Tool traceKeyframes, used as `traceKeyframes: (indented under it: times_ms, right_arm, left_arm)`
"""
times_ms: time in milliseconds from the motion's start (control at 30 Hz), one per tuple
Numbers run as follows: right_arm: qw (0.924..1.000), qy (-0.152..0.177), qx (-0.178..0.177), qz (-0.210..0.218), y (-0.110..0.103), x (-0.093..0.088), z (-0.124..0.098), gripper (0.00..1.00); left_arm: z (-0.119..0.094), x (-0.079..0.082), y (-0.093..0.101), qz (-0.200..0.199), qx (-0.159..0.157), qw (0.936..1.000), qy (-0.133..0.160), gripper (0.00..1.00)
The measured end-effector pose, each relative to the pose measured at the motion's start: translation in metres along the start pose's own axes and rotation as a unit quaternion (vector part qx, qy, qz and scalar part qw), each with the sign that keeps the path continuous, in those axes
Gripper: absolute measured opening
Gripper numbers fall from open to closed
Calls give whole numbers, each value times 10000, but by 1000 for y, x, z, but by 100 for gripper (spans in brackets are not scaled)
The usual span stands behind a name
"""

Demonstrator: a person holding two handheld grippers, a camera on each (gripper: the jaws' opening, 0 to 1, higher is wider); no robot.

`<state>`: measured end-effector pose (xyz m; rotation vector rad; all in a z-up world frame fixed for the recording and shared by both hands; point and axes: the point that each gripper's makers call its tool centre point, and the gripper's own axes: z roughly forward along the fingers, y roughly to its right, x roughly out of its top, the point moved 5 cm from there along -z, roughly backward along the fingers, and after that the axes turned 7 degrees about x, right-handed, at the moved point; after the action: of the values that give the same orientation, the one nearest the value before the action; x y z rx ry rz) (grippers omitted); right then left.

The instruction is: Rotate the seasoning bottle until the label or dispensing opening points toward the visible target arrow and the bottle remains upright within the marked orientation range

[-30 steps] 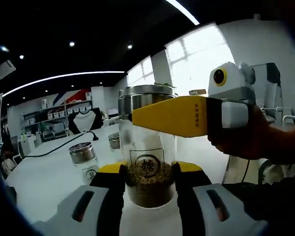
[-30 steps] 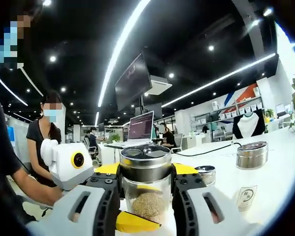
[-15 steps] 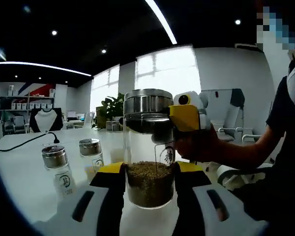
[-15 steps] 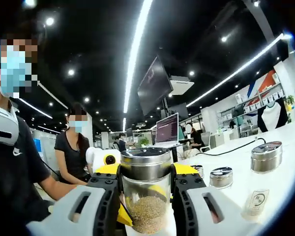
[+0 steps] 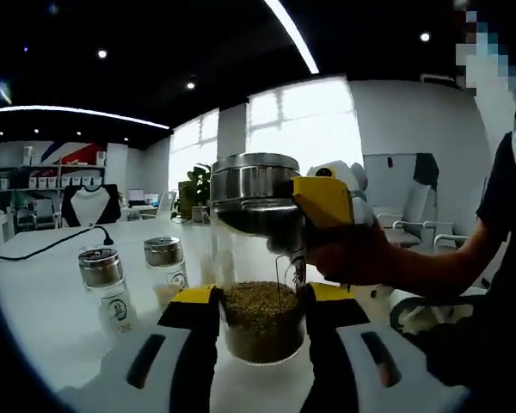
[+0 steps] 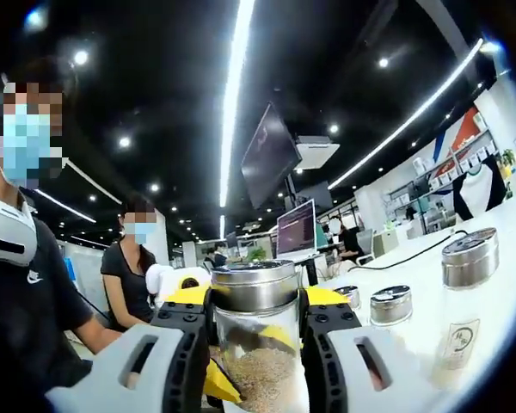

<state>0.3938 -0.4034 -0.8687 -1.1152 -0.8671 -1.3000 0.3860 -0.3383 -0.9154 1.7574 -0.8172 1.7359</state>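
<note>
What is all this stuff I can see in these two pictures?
Held seasoning bottle: one, clear glass, steel lid, brown grains inside, upright on the table between both tongs.
Small bottles: several, glass with steel lids, standing on the table.
Table: one, white.
Black cable: one, lying across the table.
Laptop: one, open, behind the bottle.
Hanging screen: one, dark, below the ceiling.
Left tongs: yellow-tipped, gripping the bottle's lower part.
Right tongs: yellow-tipped, gripping below the lid.
</note>
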Motion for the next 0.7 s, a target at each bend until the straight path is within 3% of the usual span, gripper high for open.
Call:
traceKeyframes:
  times_ms: [200,433,700]
  right_arm:
    - [9972,-188,-710,-170,6,-4,5,36]
    - [9914,-419,-1148,-459,6,-10,13,37]
    - [9859,-592,-1421,-651,6,-13,18,38]
  left_arm:
    - [1,-5,-11,241,861,9959,-169,41]
    - [3,-10,-10,491,1259,9905,-241,41]
    - [3,-13,-12,366,1445,9887,-176,41]
